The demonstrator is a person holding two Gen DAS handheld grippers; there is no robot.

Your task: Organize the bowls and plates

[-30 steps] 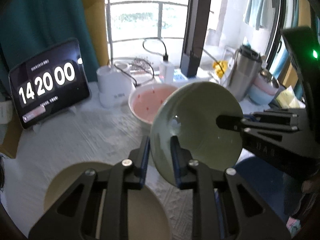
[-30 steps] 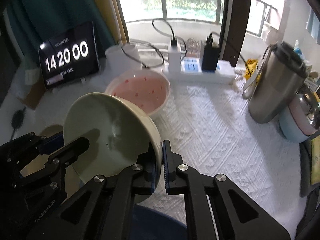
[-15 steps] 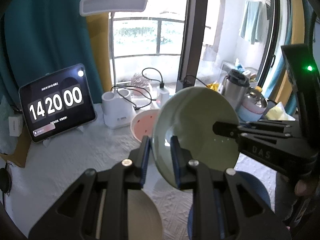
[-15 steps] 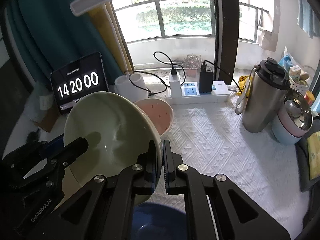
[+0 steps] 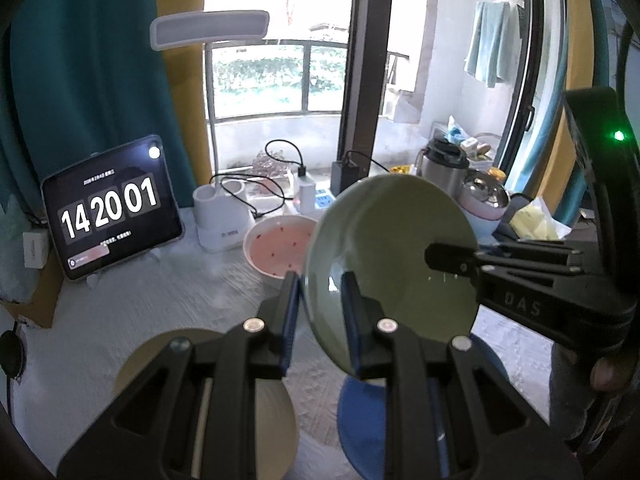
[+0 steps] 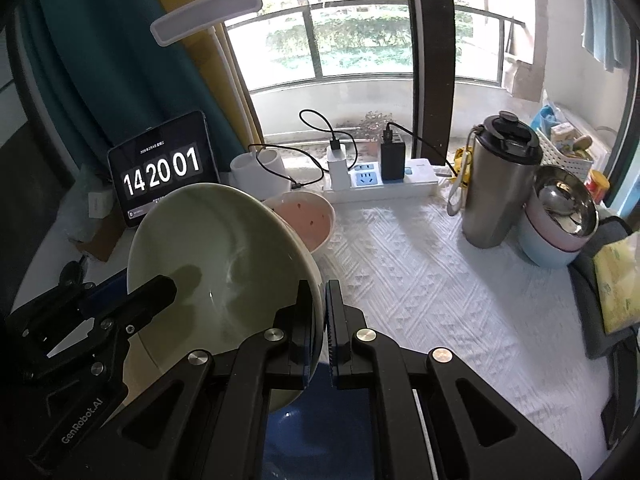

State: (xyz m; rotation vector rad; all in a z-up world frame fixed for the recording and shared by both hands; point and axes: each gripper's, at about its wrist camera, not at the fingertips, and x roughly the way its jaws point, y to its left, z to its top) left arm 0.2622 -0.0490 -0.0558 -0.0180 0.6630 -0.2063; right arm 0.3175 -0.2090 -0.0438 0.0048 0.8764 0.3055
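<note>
Left wrist view
- left gripper: clamped on the near rim of the green bowl, one finger outside, one inside
- green bowl: held tilted on edge above the table, open side turned right, toward the other tool
- right gripper: seen entering from the right, tip laid over the bowl's far rim; jaw gap not readable from this side
- hand: partly seen at the right edge behind that gripper
- pink bowl: set on the white tablecloth behind the green bowl, red specks inside
- tan plate: lying flat below the left finger, largely covered by it
- blue plate: lying flat beneath the lifted bowl, partly hidden
- tablet clock: propped at the left, 14 20 01 displayed
- lamp base: white, placed between clock and pink bowl

Right wrist view
- right gripper: pinched tight on the thin near rim of the green bowl
- green bowl: tilted, inside facing left; the pink bowl sits just behind its upper edge
- left gripper: seen from the left, one finger laid inside the bowl
- blue plate: seen under the fingers, directly below the bowl
- steel tumbler: standing upright at the right
- stacked containers: just right of the tumbler, metal bowl on top
- power strip: along the window side, chargers plugged in
- tablet clock: behind the bowl, partly covered
</note>
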